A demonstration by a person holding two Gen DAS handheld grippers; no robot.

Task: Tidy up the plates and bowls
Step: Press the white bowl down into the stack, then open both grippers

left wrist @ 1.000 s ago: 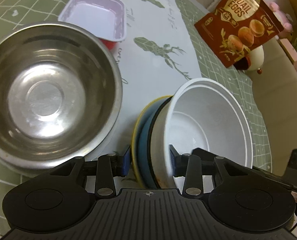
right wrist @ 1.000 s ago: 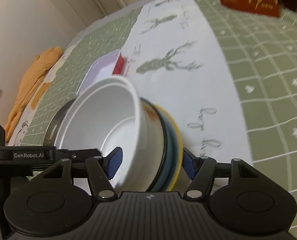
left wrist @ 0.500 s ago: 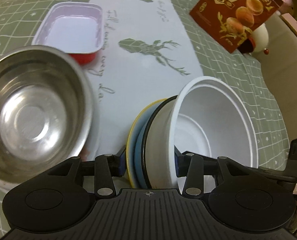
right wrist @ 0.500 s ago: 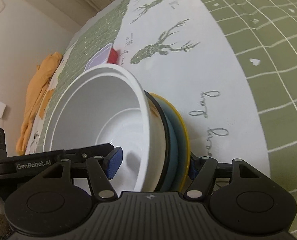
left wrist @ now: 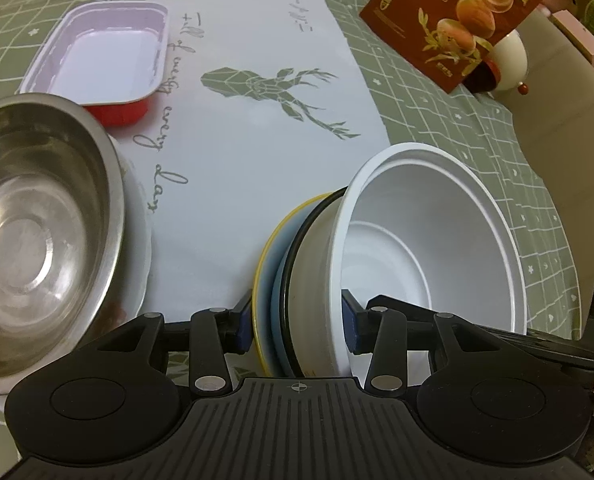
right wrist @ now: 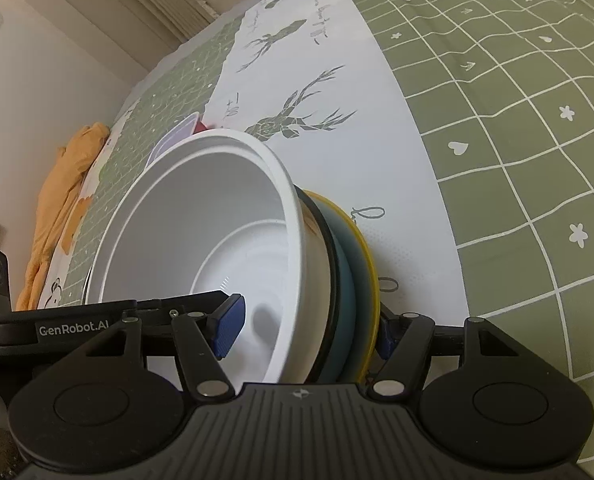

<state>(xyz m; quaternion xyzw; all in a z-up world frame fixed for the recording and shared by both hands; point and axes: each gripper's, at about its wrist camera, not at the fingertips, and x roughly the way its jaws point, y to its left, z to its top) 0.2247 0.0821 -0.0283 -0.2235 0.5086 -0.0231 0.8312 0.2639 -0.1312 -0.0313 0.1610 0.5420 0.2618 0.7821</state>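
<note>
"GenRobot.AI" marks left tongs (right wrist: pixel 229 328); snack pouch (left wrist: pixel 457 20) reads "UGS".

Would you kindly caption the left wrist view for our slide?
Left gripper clamps a nested stack, white bowl on top, beside a steel bowl.

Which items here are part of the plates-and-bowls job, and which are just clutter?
Job:
- white bowl
- yellow-rimmed blue plate under it
- steel bowl
- left gripper and right gripper, both clamping the stack

Clutter:
- pink tray
- quail egg bag
- orange cloth
</note>
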